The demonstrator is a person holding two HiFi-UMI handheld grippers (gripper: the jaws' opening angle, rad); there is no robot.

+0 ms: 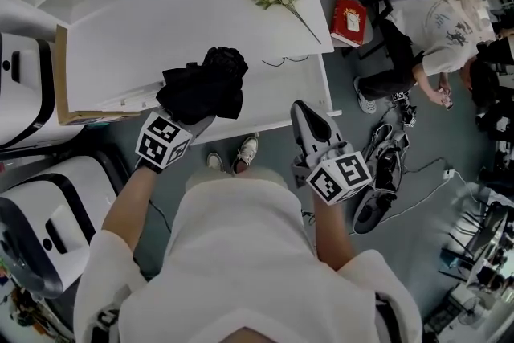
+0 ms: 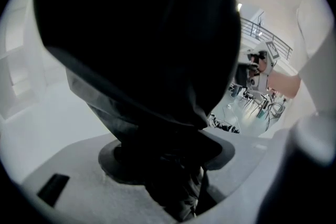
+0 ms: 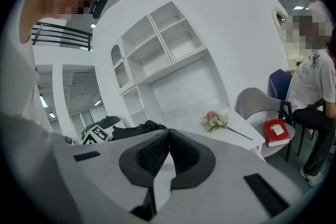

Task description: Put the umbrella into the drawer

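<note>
My left gripper (image 1: 191,120) has its jaws clamped on the black umbrella (image 1: 207,84), held over the near edge of the worktop (image 1: 185,4). My right gripper (image 1: 305,112) is clenched, empty. Pickup looks done; stowing it in the drawer is left

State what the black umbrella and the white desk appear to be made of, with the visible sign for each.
Umbrella: probably thin synthetic fabric, matte black; it bunches in crumpled folds. Desk: likely laminated or painted board, smooth white; a tan edge shows at its left side.
</note>
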